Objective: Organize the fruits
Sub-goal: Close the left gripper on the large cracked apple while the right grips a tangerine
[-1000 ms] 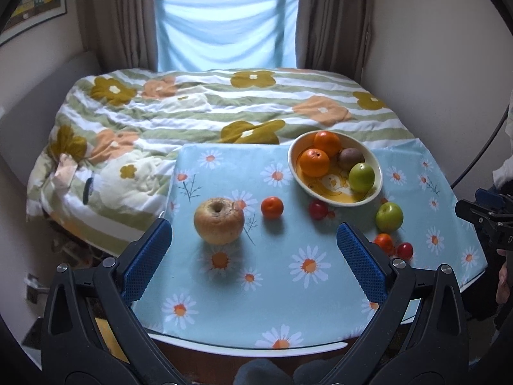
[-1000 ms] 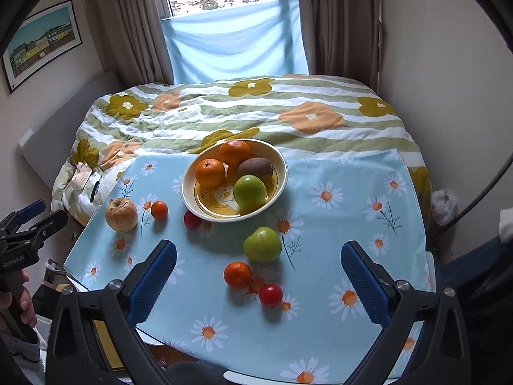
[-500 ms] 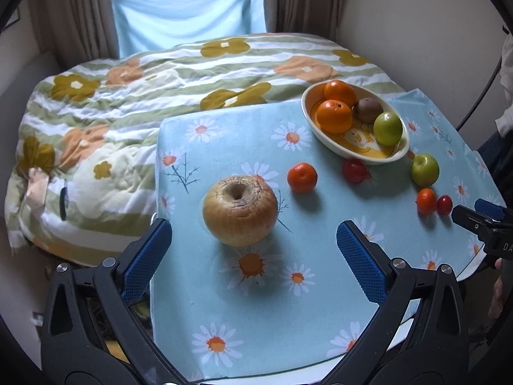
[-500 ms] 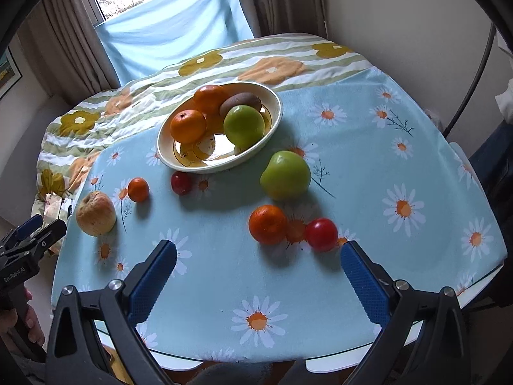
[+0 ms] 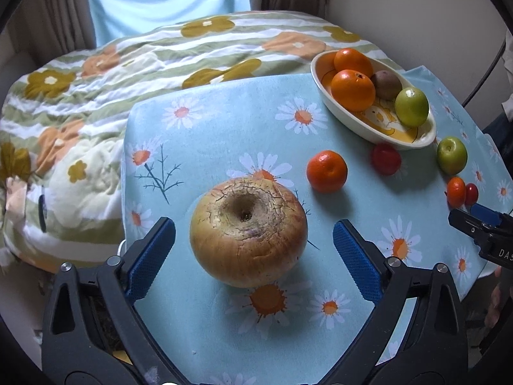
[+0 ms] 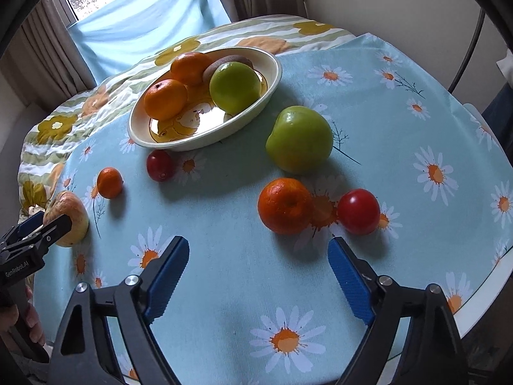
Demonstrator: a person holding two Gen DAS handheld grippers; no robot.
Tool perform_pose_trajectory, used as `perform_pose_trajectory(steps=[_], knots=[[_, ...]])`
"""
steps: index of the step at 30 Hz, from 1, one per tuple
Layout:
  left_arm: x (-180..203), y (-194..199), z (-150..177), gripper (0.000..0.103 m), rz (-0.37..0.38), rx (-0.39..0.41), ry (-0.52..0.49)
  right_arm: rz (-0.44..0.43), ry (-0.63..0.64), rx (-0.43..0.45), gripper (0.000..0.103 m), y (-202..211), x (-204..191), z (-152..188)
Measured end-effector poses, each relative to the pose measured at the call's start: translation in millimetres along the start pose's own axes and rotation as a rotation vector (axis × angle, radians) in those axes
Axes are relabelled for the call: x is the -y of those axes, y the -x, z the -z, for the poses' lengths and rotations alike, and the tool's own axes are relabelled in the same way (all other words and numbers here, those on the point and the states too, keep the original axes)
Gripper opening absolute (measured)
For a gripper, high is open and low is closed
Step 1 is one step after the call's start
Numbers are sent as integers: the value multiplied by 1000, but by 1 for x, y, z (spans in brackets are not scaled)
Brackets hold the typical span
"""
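We hold the left gripper (image 5: 254,239) spread wide around the wrinkled yellow apple (image 5: 248,231) without touching it, while our right gripper (image 6: 258,261), equally wide and empty, hovers near the orange mandarin (image 6: 284,206) and red tomato (image 6: 358,211), short of the bowl (image 6: 269,94).

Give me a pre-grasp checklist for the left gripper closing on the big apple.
1. left gripper open wider than the yellow-brown apple: ok.
2. Apple between the pads: ok, slightly ahead of them.
3. Pads touching the apple: not yet.
4. Neighbours clear: ok, nearest mandarin sits apart.
5. Room in bowl: ok, front part bare.
6. right gripper out of the way: ok, open, empty, near the other mandarin.
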State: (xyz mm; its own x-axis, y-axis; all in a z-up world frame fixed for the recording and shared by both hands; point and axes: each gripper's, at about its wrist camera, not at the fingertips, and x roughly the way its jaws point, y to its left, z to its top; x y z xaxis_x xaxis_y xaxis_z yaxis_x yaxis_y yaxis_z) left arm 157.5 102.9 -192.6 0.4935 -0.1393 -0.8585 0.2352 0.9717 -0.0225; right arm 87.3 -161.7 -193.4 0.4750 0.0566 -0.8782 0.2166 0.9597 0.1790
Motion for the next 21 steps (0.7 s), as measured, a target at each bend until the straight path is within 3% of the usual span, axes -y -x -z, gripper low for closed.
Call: perform_pose_trajectory(steps=[3, 9, 21], knots=[[-2, -10, 0, 88, 1, -31, 3, 10, -9, 1, 86, -5, -1, -4], [-5, -18, 2, 81, -12, -62, 11, 14, -14, -13, 75, -12, -3, -8], [-4, -17, 3, 81, -21, -53, 11, 36, -1, -21, 61, -20, 0, -17]])
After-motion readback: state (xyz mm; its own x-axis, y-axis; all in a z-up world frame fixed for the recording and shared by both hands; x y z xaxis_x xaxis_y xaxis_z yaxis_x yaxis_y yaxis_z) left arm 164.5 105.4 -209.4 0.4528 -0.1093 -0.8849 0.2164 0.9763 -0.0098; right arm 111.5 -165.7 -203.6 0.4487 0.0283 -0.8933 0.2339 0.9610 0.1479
